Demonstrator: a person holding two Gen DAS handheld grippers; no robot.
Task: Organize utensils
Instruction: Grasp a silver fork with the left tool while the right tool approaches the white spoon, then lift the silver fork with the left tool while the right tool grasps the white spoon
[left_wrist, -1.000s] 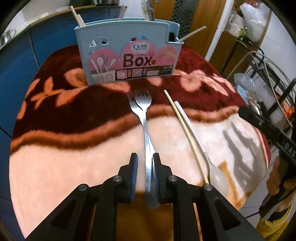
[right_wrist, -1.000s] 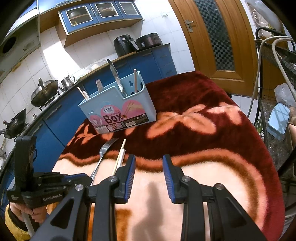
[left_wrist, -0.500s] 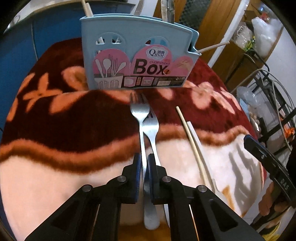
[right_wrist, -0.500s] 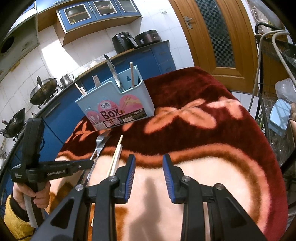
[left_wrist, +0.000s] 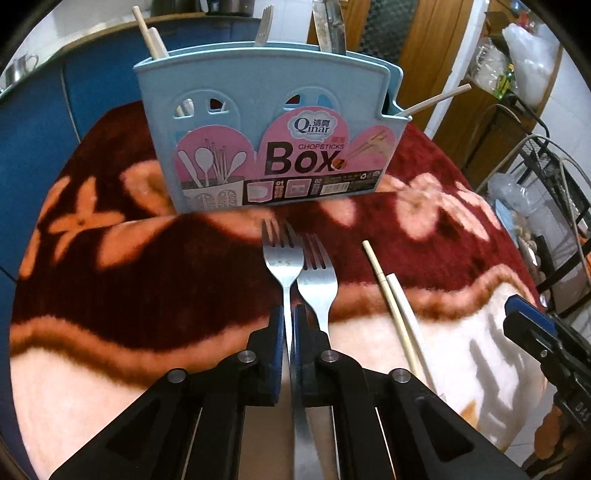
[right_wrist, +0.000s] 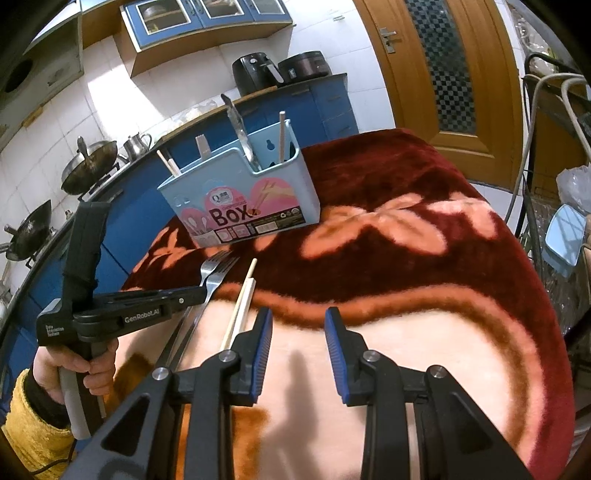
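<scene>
My left gripper (left_wrist: 289, 314) is shut on the handle of a steel fork (left_wrist: 282, 256) and holds it raised, tines toward the light blue chopsticks box (left_wrist: 273, 129). A second fork (left_wrist: 317, 275) lies on the blanket just to its right. A wooden chopstick (left_wrist: 388, 299) and a white spoon handle (left_wrist: 404, 306) lie further right. The box holds chopsticks, a fork and a knife. My right gripper (right_wrist: 298, 328) is open and empty over the blanket, right of the chopstick (right_wrist: 240, 306). The box (right_wrist: 243, 195) and the left gripper (right_wrist: 195, 295) show in the right wrist view.
A red and peach floral blanket (right_wrist: 406, 266) covers the table. Blue kitchen cabinets (right_wrist: 325, 107) and a stove with woks (right_wrist: 88, 166) stand behind. A wire rack (left_wrist: 554, 177) stands to the right of the table, and a wooden door (right_wrist: 443, 66) behind.
My left gripper closed on the fork's handle, lifted it and moved it forward toward the box. The second fork stayed on the blanket. My right gripper stayed open and hardly moved.
</scene>
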